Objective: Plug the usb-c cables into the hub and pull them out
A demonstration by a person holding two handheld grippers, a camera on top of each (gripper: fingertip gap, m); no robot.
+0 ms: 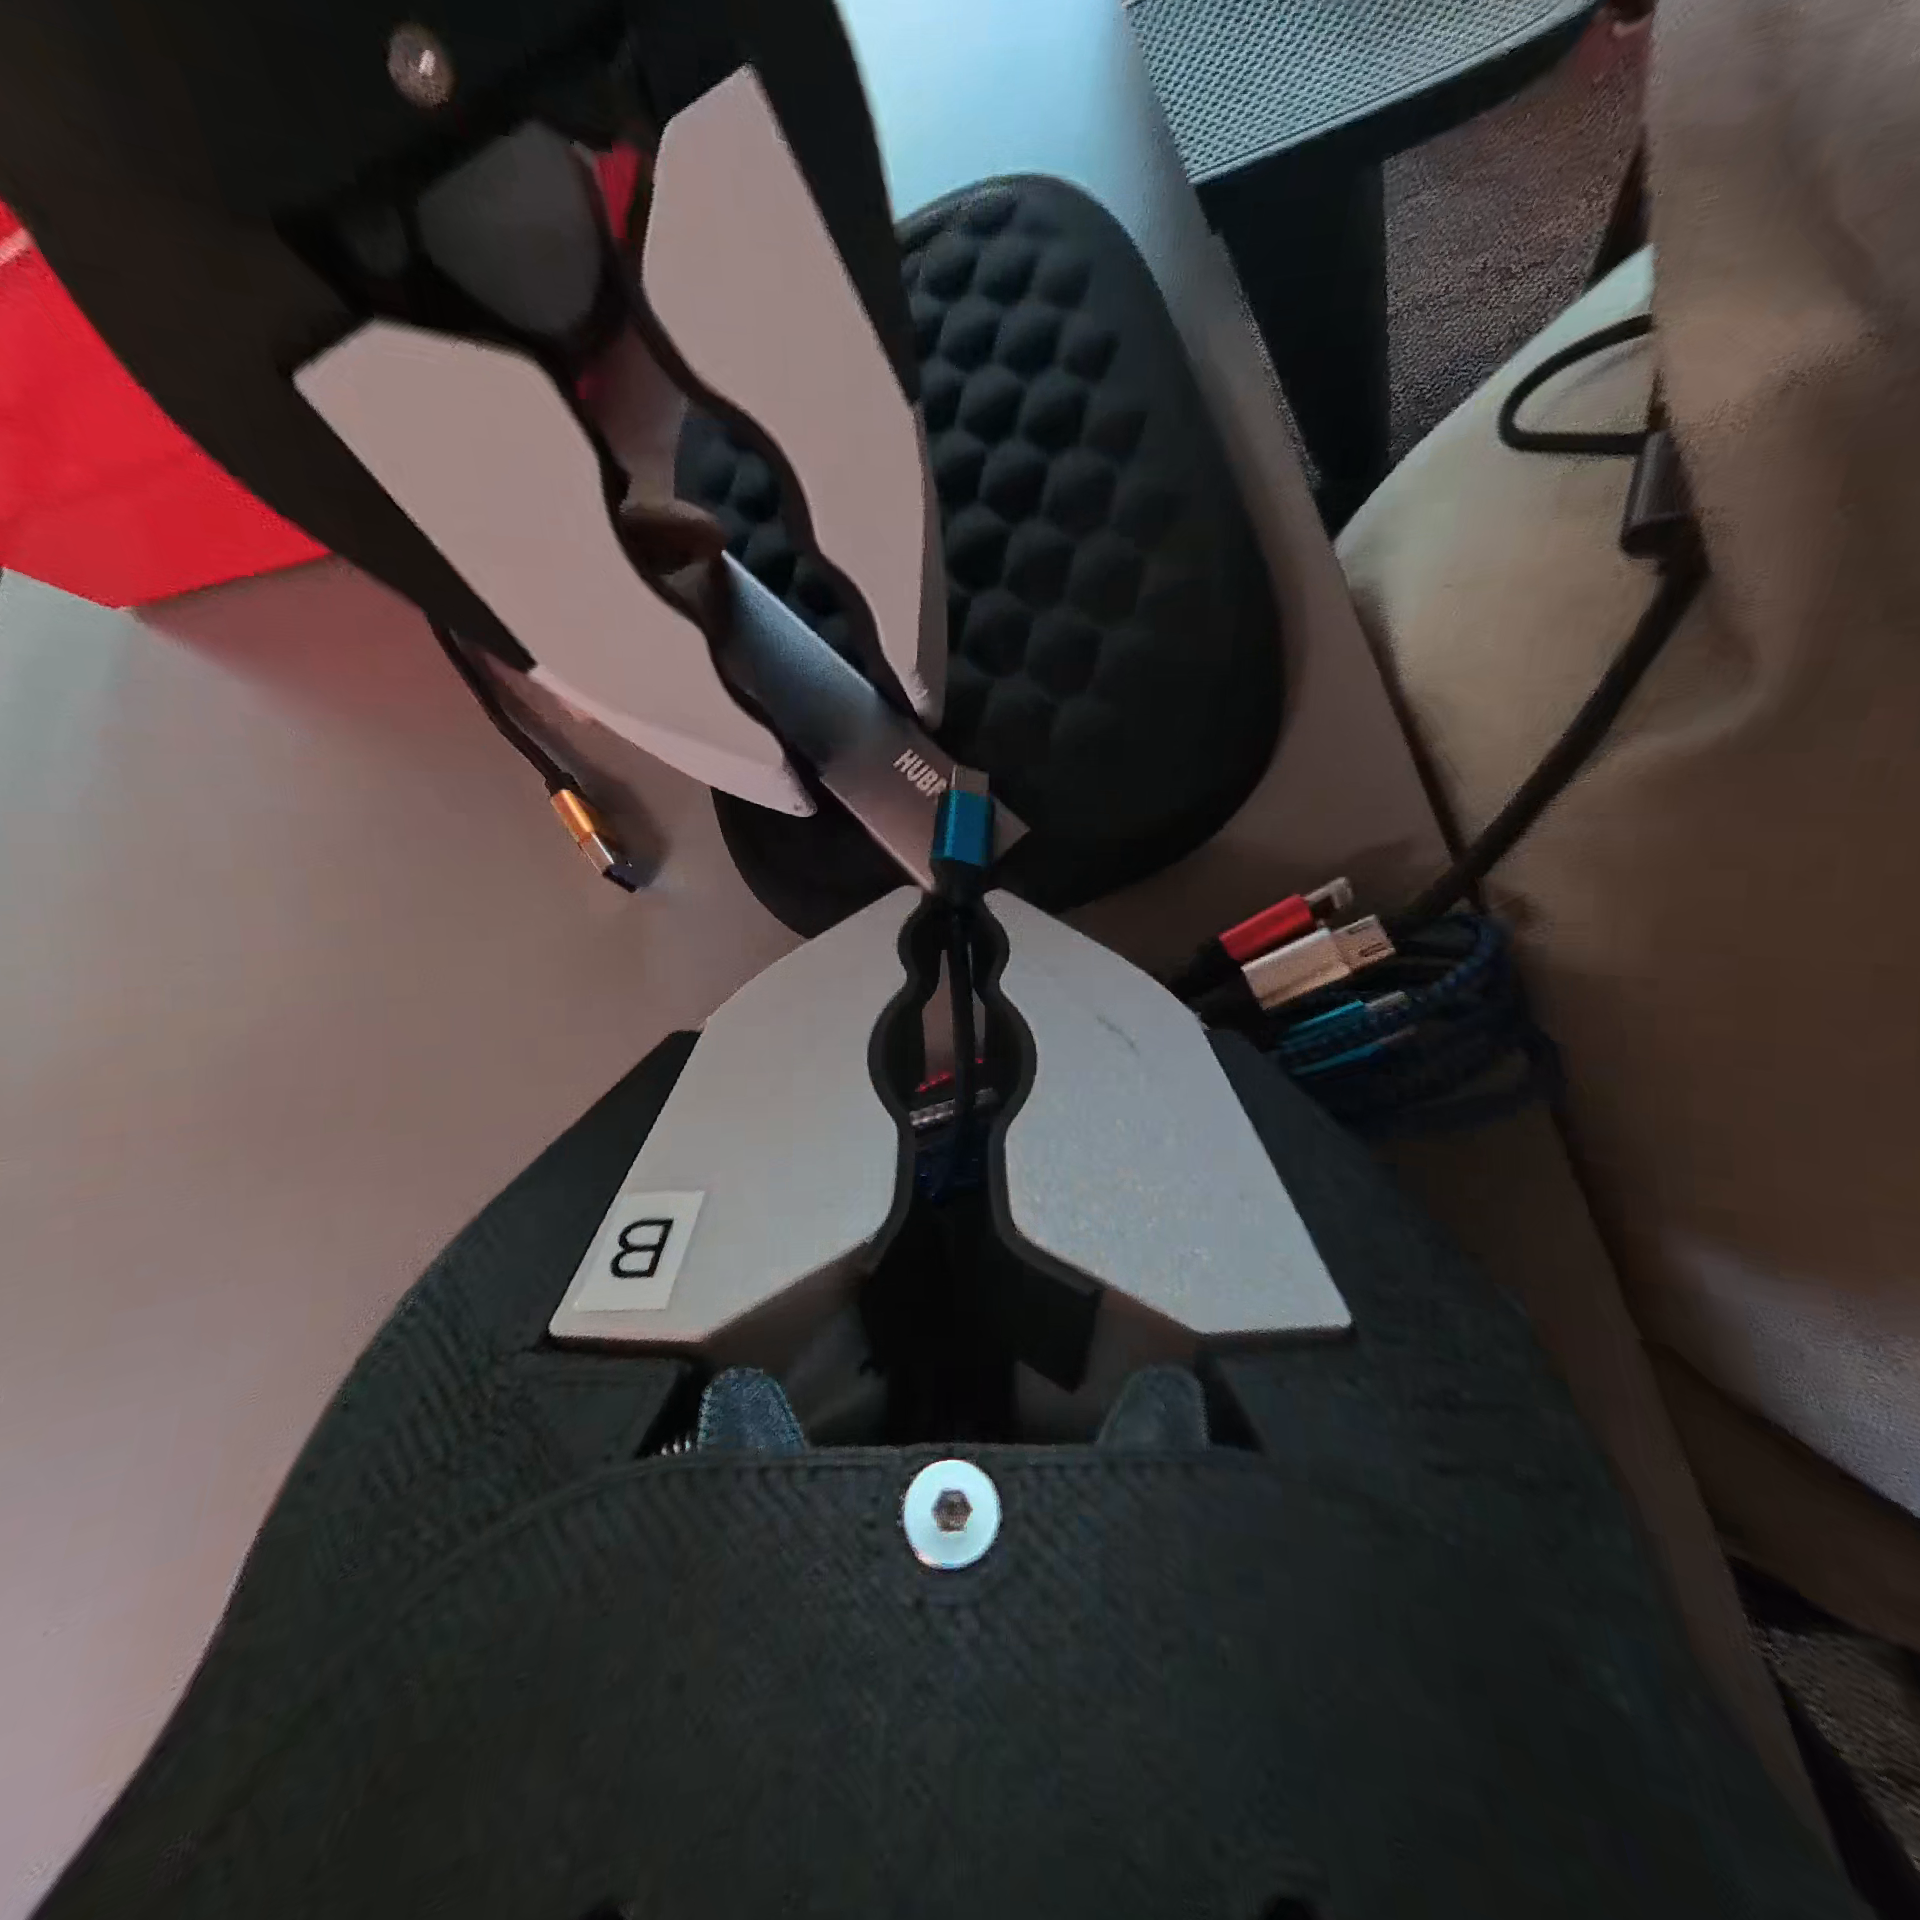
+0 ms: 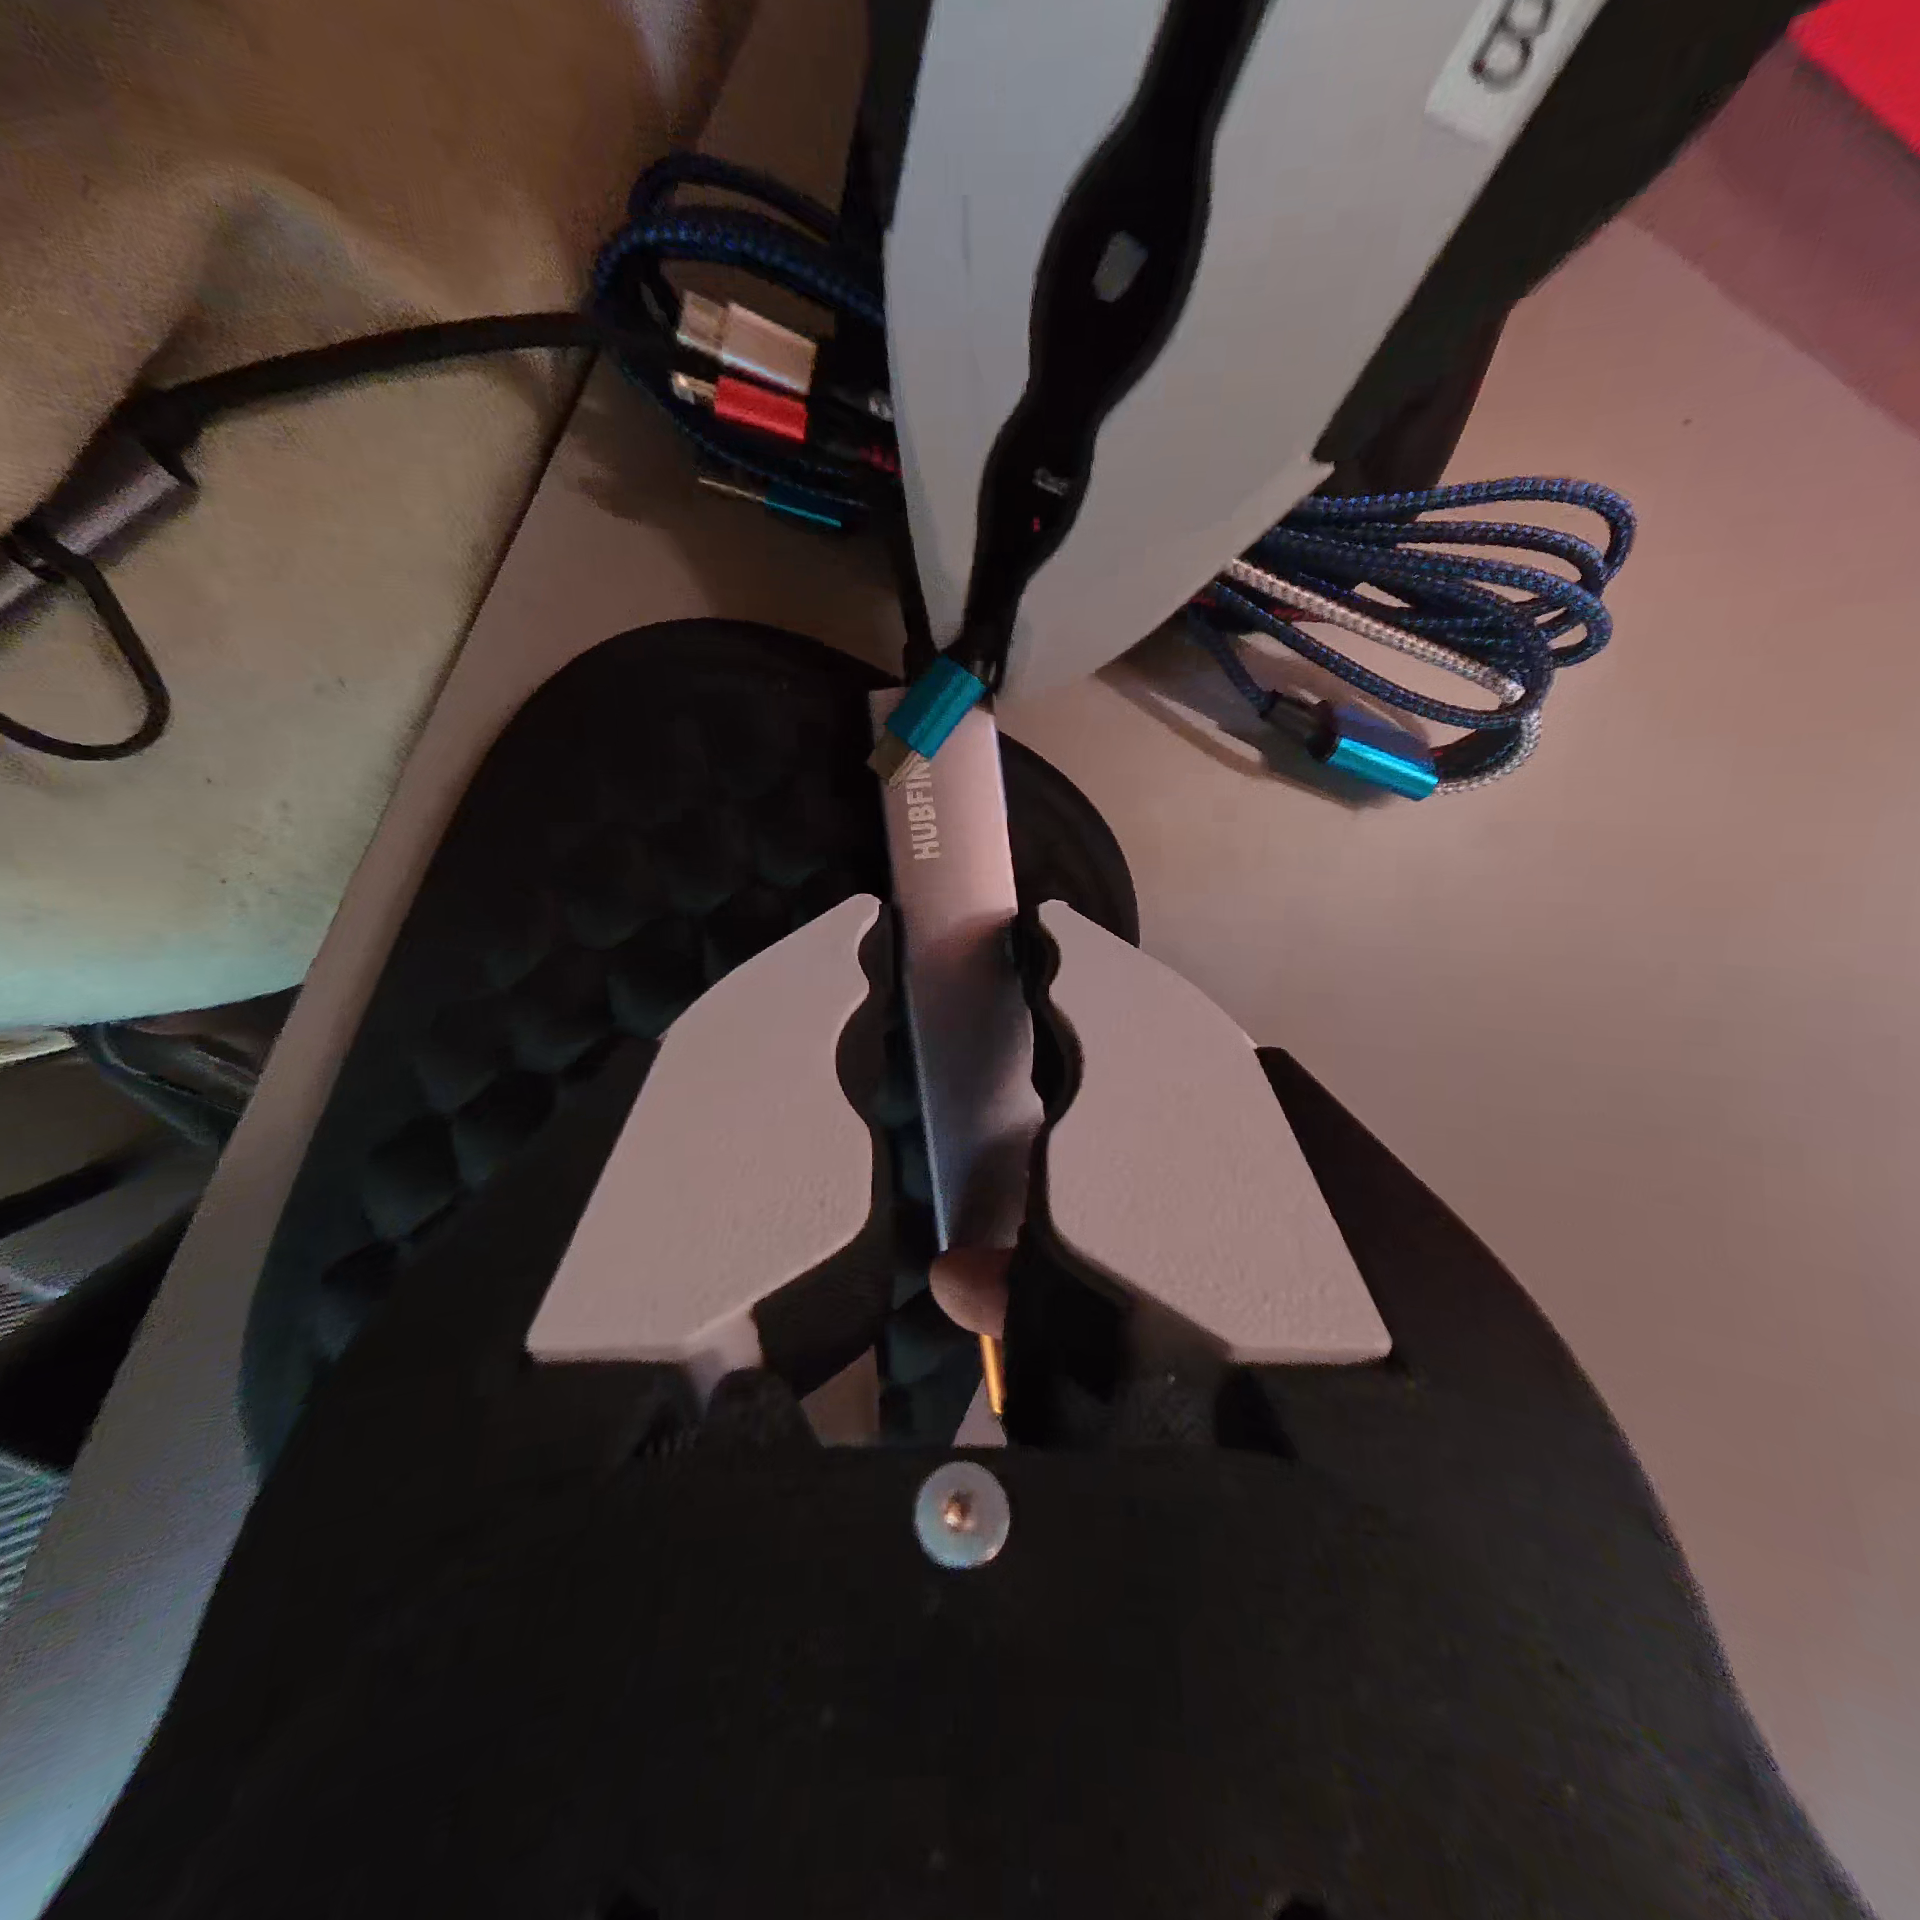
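Blue plug [image 1: 964,828] pinched in my left gripper [image 1: 951,914], tip at twelve o'clock against the hub [image 1: 831,717]. My right gripper [image 2: 961,925] clamps the hub lengthwise, pointing back at it.

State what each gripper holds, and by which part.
Left gripper: blue-plugged cable, by its cord behind the plug. Right gripper: hub, by its long edges.

The hub [image 2: 951,935] is held over a pad [image 2: 644,883] on the table [image 2: 1455,1039], with a plug [image 2: 935,707] set against its far end; cable bundles [image 2: 1455,613] are laid beyond.
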